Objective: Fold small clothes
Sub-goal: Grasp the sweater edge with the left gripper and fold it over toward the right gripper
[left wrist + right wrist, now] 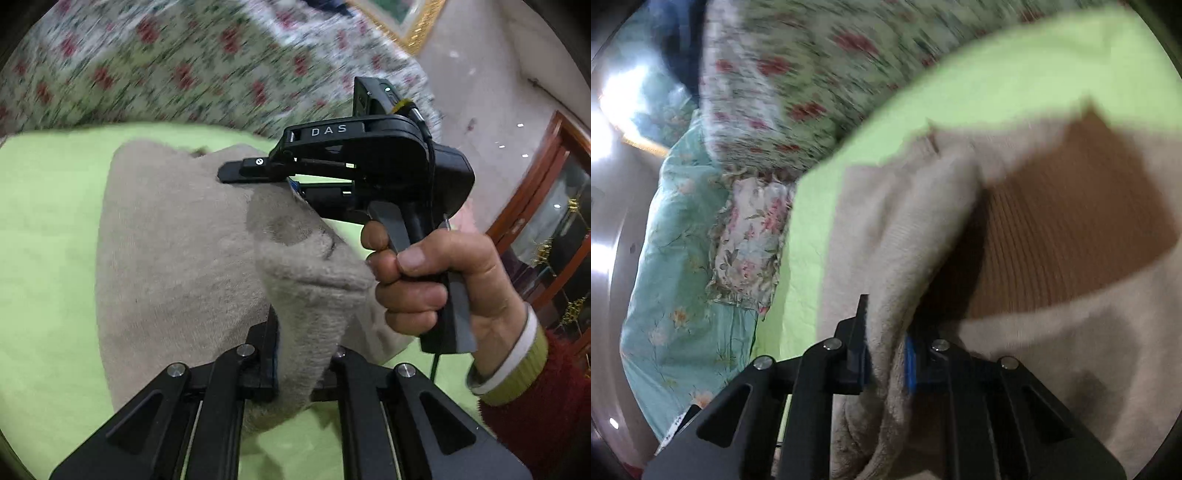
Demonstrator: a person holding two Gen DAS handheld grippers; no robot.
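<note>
While both claws pinch, fuzzy beige garment (177, 240) bunches.

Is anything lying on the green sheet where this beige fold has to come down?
Nothing visible. Both claws, left and right, are shut on the beige garment, and the green sheet beside it looks bare. The part under the lifted cloth is hidden.

Your left gripper (295, 354) sits nearest you, the garment (177, 236) spread before it on the sheet (48, 221); your right gripper (258, 171) enters from the right, the quilt (166, 74) lying behind.
</note>
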